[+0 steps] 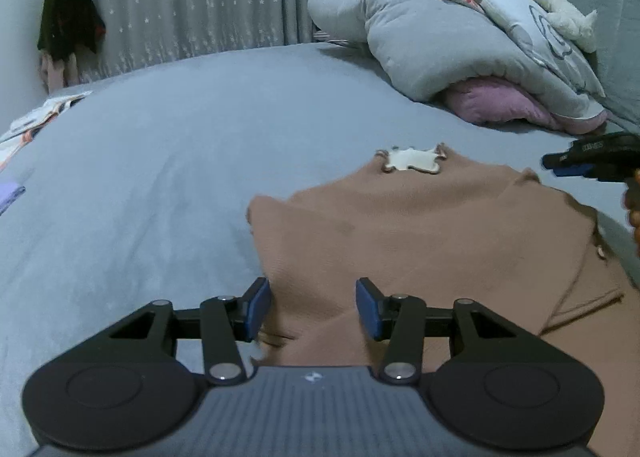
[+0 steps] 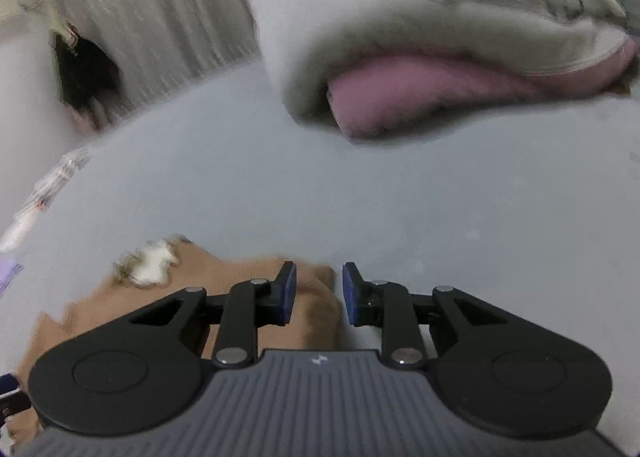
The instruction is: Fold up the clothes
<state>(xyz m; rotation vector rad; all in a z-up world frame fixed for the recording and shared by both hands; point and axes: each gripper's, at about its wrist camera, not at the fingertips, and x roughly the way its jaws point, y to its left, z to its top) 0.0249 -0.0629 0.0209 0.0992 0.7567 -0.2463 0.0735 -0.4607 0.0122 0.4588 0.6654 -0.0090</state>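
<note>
Brown garment (image 1: 420,233) lies partly folded on the bed (image 1: 160,161). Left gripper (image 1: 314,307), fingers half open, straddles loose cloth unclamped; right gripper (image 2: 319,293), fingers narrow, empty, sits at its three-o'clock edge. Closing too shallowly risks slipping, dragging the fold askew.

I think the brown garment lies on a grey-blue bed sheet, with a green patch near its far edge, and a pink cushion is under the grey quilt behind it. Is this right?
Not quite: the patch is cream-white, not green, as the left wrist view shows. The rest holds: the brown garment lies on the grey-blue bed sheet, and a pink cushion sits under the grey quilt behind it.
</note>
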